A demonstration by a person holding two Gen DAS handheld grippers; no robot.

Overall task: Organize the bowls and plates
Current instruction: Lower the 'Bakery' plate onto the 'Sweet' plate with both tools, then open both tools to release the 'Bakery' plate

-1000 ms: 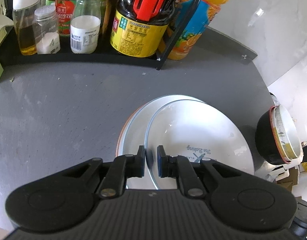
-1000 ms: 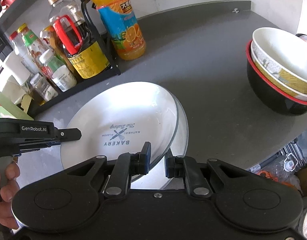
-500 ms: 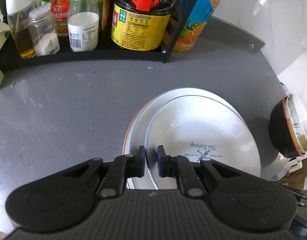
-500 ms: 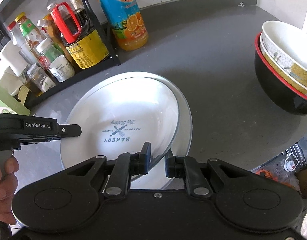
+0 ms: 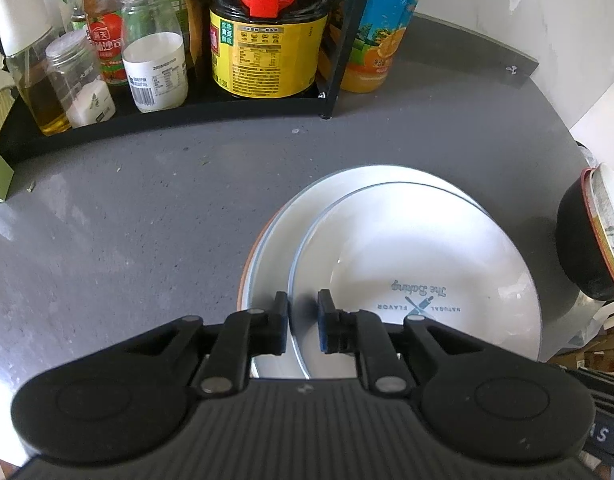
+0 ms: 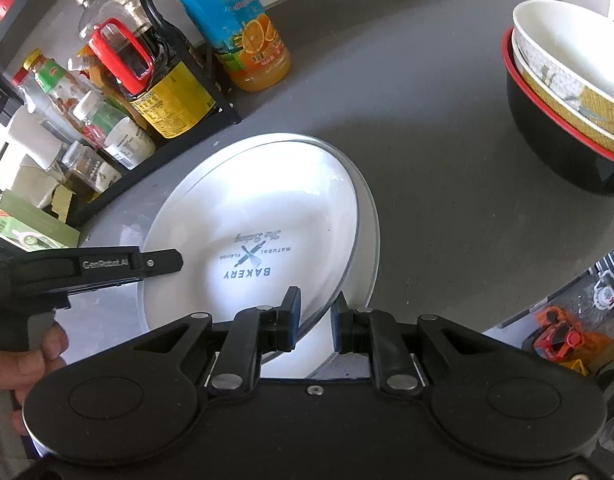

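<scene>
Lower plate (image 5: 275,232) mostly hidden

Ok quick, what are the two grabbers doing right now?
Left gripper: jaws slightly apart around the bakery plate's rim; grip cannot be told.
Right gripper: jaws slightly apart around the same plate's rim; grip cannot be told.

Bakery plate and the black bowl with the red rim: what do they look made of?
Bakery plate: probably glazed white ceramic, glossy, with bright glare and a printed logo. Black bowl: smooth and shiny; whether lacquer-look plastic, melamine or glazed ceramic cannot be told.
</scene>
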